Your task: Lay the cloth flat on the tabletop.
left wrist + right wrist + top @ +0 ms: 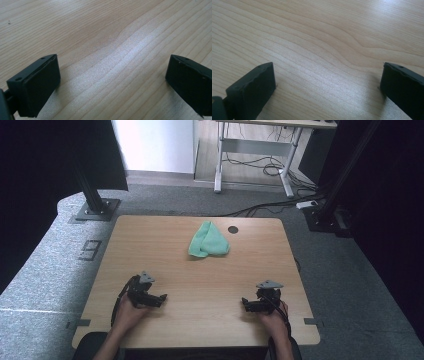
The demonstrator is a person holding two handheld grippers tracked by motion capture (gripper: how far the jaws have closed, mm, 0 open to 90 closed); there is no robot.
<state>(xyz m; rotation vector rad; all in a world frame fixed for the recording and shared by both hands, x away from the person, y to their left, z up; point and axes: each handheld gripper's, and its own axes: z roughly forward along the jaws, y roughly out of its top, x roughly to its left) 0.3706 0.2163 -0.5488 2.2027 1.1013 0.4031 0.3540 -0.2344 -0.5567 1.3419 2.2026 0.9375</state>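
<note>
The green cloth lies near the table's far edge, well apart from both grippers, left and right, at the near edge, jaws apart and empty.

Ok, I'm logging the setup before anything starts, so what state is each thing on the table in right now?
Green cloth: crumpled in a loose heap at the far middle of the table, untouched.
Left tool: jaws wide open, nothing between them, low over bare wood.
Right tool: jaws wide open, nothing between them, low over bare wood.
Table: wooden top with a dark round hole beside the cloth.
</note>
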